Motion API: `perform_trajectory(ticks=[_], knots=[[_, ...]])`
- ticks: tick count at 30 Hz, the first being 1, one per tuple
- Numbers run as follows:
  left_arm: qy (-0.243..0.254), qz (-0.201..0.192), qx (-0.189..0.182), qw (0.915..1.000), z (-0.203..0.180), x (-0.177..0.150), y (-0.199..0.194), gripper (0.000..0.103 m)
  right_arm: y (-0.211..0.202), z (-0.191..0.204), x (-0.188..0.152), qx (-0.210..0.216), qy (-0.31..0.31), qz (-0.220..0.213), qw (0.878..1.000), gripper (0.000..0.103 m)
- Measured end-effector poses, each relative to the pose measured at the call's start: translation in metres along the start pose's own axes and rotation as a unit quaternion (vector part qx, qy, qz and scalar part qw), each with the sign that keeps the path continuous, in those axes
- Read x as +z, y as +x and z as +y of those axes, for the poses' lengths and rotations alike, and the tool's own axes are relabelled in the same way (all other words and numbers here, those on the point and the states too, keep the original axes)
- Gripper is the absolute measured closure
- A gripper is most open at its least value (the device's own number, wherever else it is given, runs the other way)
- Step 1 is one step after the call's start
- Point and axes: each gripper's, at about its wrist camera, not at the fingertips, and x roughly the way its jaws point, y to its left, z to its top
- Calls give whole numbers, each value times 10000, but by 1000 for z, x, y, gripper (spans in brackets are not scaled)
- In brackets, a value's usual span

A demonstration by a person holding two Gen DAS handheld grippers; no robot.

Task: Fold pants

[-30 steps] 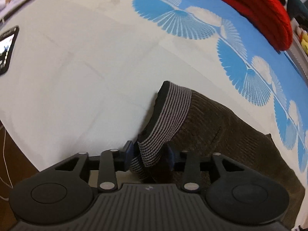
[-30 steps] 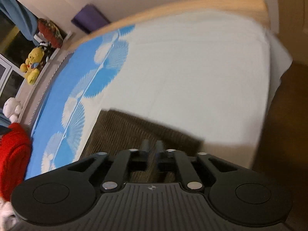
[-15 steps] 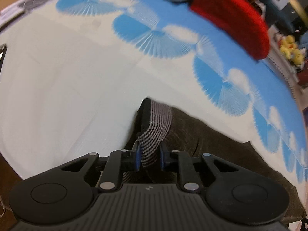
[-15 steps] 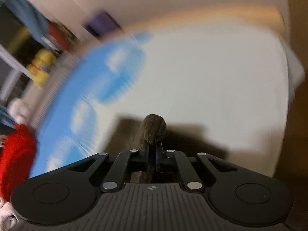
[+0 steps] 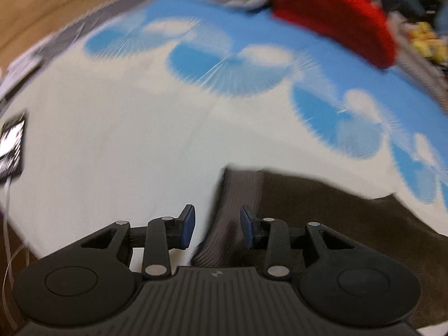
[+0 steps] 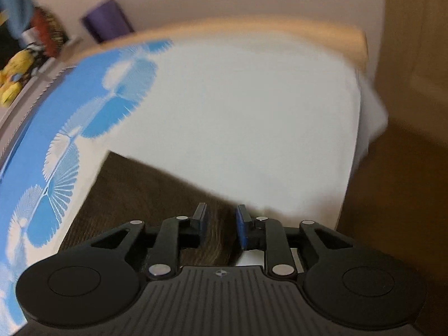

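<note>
The left gripper (image 5: 217, 225), jaws opening off the striped waistband (image 5: 238, 196), straddled it while the pants (image 5: 336, 224) stretched rightward toward the likewise opening right gripper (image 6: 219, 225).

One pair of pants (image 5: 350, 224) on one bed sheet (image 5: 126, 154); beside it, one phone (image 5: 11, 145), one red cushion (image 5: 336, 14); two grippers (image 5: 217, 224) (image 6: 218, 221).
</note>
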Motion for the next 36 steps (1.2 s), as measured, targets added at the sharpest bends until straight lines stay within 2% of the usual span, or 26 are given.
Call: perform_trajectory(ticks=[2,4,5,6,8,10,13,15,17,19,22,25,26,28,32,36], knots=[[329,-105,-296,9990,-16,-1,-3,64,-9,12,1,249,-353,-275,9987,78],[667,46,-460,9967,-30,-5,4,64,-13,33,2,745,-619,-334,9947,78],[796,268,-447,9955,-34,-9,13,64,-14,41,3,975,-718,-307,9922,78],[934,718,-257,9927,-37,-14,30,64,-15,51,0,1252,-830,-253,9883,78],[951,1611,205,9821,-30,-26,61,86,-19,75,-7,1751,-1104,-106,9783,76],[769,1532,134,9851,-27,-19,58,86,-23,105,-16,2144,-1466,38,9657,75],[629,944,-22,9935,-25,-8,40,79,-32,155,-36,2703,-2040,260,9406,75],[690,757,-46,9947,-32,-1,36,79,-46,186,-54,3064,-2409,364,9202,75],[752,930,0,9928,-35,-4,43,79,-56,225,-75,3412,-2799,472,8961,76],[853,1305,172,9876,-33,-10,55,80,-66,264,-100,3741,-3155,639,8697,87],[1059,1254,221,9862,-39,-11,57,77,-75,318,-142,4148,-3556,1045,8310,87],[1032,1277,224,9862,-42,-9,62,77,-79,366,-189,4393,-3865,1718,7926,85],[1018,1287,217,9862,-42,-8,63,77,-79,378,-202,4417,-3945,1876,7836,82],[989,1304,195,9863,-42,-8,64,77,-76,404,-230,4429,-4133,2174,7653,71],[1092,1314,189,9851,-40,-11,65,77,-64,442,-272,4305,-4383,2612,7446,63],[1094,1331,83,9850,-36,-11,66,77,-39,467,-306,3975,-4575,3072,7337,60]])
